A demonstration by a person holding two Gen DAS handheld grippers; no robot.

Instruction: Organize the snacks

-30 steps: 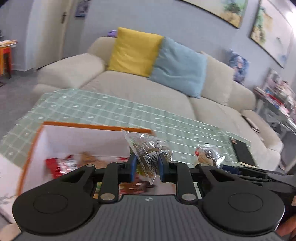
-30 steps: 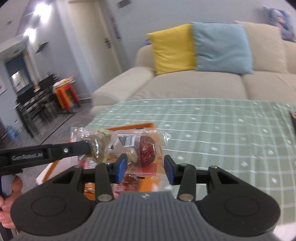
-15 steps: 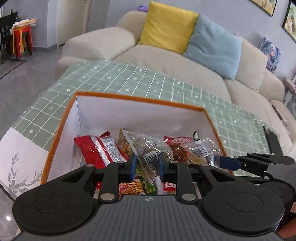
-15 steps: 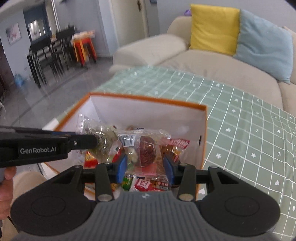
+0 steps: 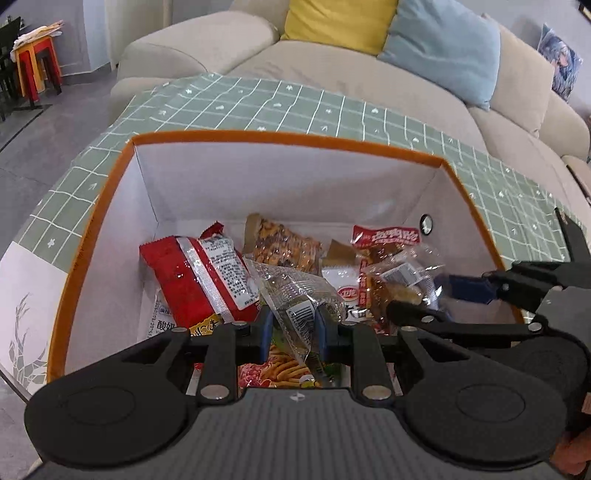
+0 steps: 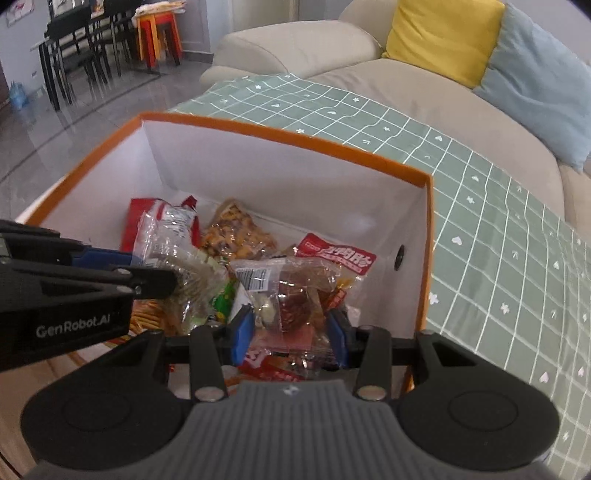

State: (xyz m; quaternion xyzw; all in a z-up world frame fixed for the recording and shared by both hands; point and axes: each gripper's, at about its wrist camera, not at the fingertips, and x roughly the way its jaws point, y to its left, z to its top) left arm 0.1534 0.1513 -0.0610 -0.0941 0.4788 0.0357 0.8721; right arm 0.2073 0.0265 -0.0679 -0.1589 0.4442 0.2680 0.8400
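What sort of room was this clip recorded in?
Most likely a home living room: a beige sofa with yellow and blue cushions sits behind a low table under a green checked cloth. A dining table with chairs stands further back.

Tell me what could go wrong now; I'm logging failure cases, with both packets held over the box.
1. The left hand-held gripper pinches only its clear snack packet's film edge; it might slip or tear.
2. The right hand-held gripper, holding the date packet, sits close beside the left; they could collide.
3. The orange-rimmed box already holds loose snacks; drops may land unsorted.
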